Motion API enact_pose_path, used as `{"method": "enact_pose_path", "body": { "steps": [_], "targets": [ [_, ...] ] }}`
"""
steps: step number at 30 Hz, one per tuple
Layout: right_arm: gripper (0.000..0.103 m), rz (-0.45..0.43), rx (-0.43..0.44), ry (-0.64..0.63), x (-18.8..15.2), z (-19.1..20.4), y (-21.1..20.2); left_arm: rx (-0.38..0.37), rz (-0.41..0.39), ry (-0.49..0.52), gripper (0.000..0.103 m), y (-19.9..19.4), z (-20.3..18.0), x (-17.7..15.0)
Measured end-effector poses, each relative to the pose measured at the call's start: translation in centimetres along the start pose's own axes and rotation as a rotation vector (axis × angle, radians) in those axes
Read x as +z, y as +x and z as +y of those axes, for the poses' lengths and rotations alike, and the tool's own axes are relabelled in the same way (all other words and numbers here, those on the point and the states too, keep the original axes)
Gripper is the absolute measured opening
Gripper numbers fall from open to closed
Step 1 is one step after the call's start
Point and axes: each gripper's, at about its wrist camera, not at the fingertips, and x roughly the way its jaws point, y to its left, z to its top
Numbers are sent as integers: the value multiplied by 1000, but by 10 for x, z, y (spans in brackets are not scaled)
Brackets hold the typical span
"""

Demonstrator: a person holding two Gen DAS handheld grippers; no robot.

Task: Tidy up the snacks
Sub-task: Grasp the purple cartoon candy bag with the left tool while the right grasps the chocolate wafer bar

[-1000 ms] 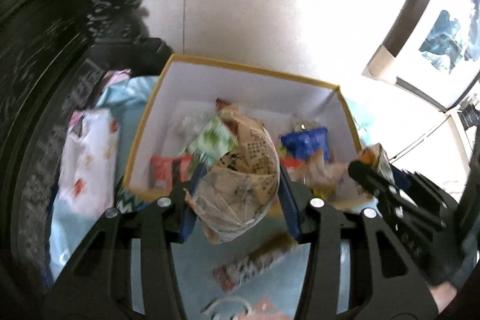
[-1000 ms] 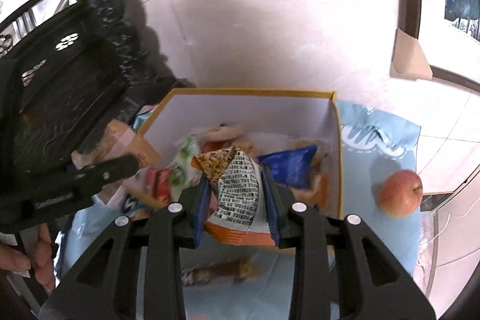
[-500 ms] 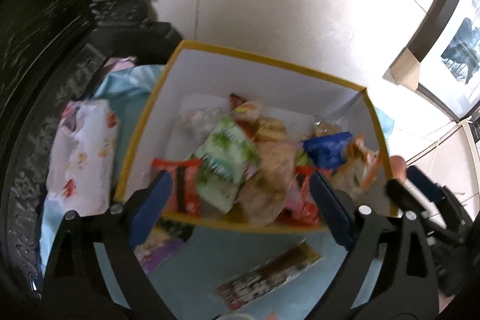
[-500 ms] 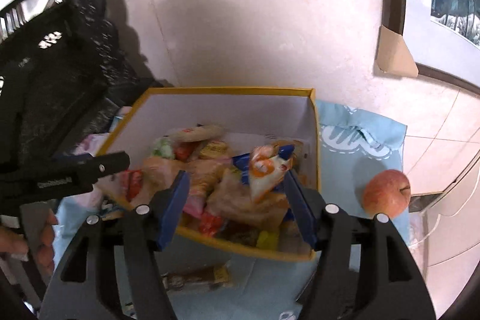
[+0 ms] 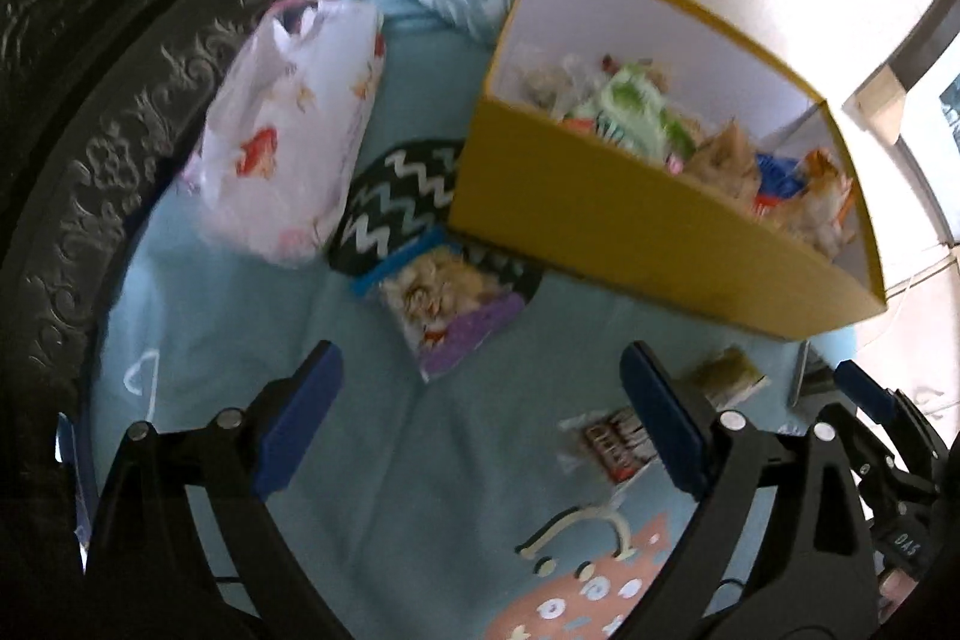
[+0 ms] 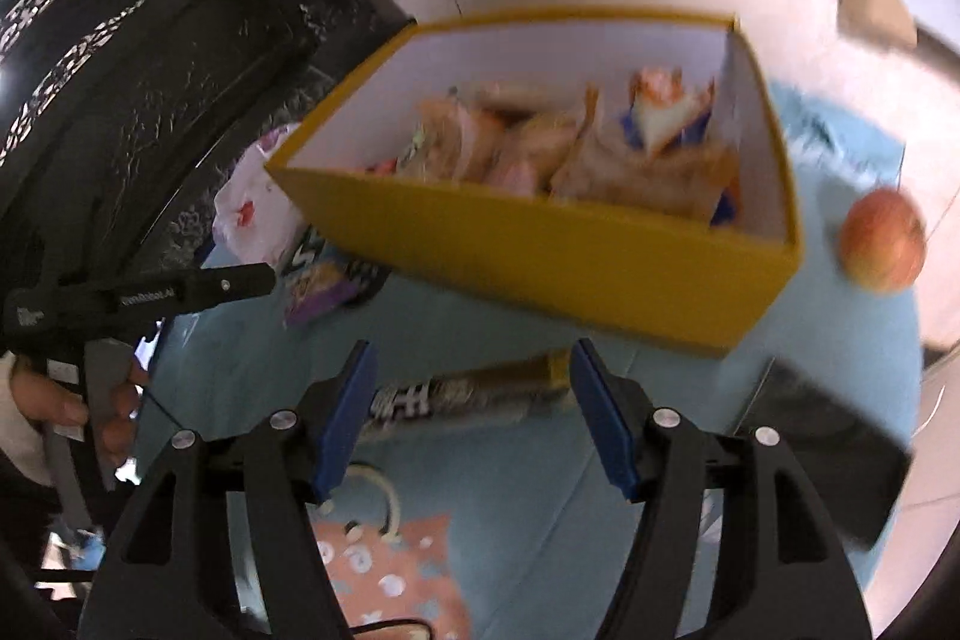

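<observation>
A yellow box [image 5: 630, 232] [image 6: 540, 256] holds several snack packets [image 5: 636, 118] [image 6: 600, 148] on a light blue cloth [image 5: 240, 316]. My left gripper [image 5: 480, 424] is open and empty above the cloth, in front of a purple and blue snack packet [image 5: 438, 304]. A small snack bar [image 5: 612, 445] lies beside its right finger. My right gripper [image 6: 474, 412] is open too. A long dark snack bar [image 6: 462, 394] lies on the cloth just past its tips, between the two fingers, and the pads are not pressing on it.
A white plastic bag [image 5: 288, 118] and a black zigzag packet [image 5: 402, 196] lie left of the box. An apple [image 6: 882, 247] sits right of it, with a dark flat device [image 6: 828, 448] nearer me. Carved dark furniture [image 6: 120, 100] borders the left. A hand [image 6: 60, 400] holds the left gripper.
Both grippers opened and dropped their snack packets into the box. Both then sank and drew back to the cloth in front of the box.
</observation>
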Motion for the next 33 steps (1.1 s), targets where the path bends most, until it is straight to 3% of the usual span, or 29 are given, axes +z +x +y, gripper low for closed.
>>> {"method": "enact_pose_path", "body": {
  "steps": [7,11,20,26,28,29,32,33],
  "targets": [
    [67,36,-3,41,-9,-5,7,18,31,46,95,31,3,5],
    [67,48,-1,57,-7,-6,14,39,82,-35,95,57,15,11],
    [67,90,13,33,-9,0,35,48,101,-237,95,80,26,27],
    [67,100,15,18,-6,1,40,141,168,-209,89,102,23,30],
    [67,104,10,22,-6,0,40,181,170,-182,81,103,19,28],
    [67,106,8,23,-5,-1,42,219,167,-168,68,102,17,27],
    [67,108,3,26,-6,0,40,199,157,-112,17,97,8,24],
    [67,109,1,21,-7,1,39,181,169,-93,13,95,9,21]
  ]
}}
